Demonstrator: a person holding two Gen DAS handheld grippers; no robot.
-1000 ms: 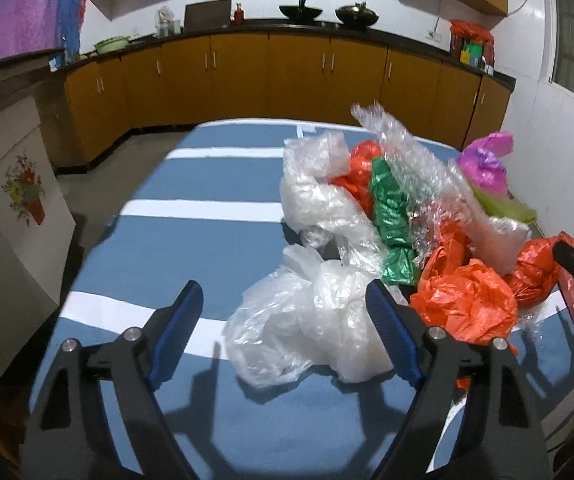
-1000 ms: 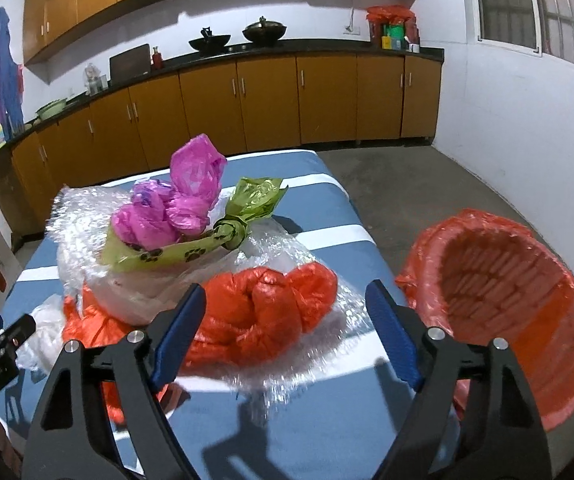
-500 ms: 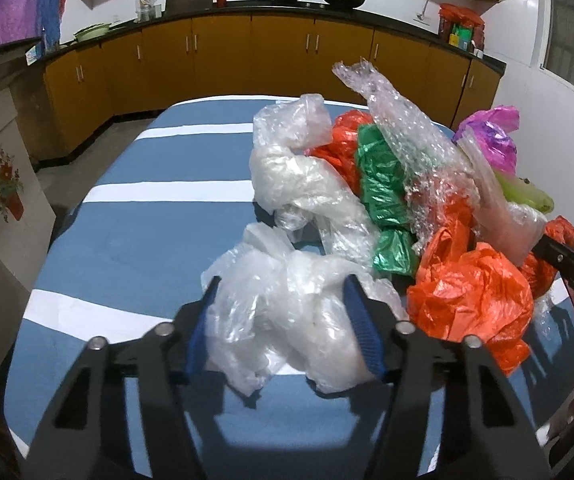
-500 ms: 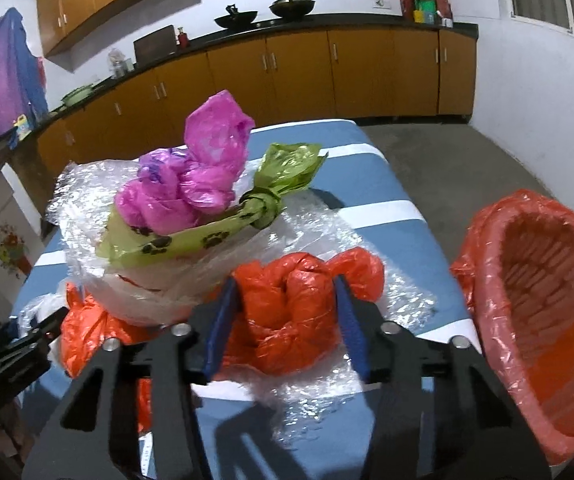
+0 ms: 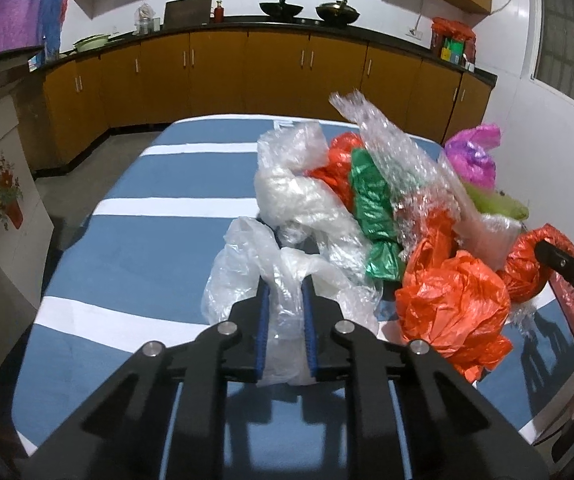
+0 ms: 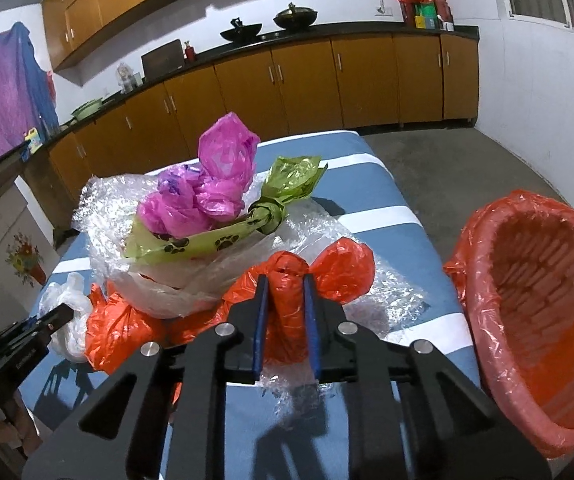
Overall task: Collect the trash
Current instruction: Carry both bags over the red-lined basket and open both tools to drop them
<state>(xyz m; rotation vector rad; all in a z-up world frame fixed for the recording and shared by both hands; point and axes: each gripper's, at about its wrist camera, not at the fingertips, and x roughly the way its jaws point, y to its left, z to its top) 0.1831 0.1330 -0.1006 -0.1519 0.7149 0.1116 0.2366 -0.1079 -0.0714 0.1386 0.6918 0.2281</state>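
A heap of crumpled plastic bags lies on the blue, white-striped table. My left gripper is shut on a clear plastic bag at the heap's near left. My right gripper is shut on an orange plastic bag at the heap's right side. Beside it lie a pink bag, a green paw-print bag and bubble wrap. An orange-lined trash basket stands right of the table.
A second orange bag, a green foil bag and another clear bag fill the heap. Wooden cabinets line the far wall. The left gripper shows at the left edge of the right wrist view.
Both grippers moved forward and closed: the left on the clear bag, the right on the orange bag. Both were wide open a second ago.
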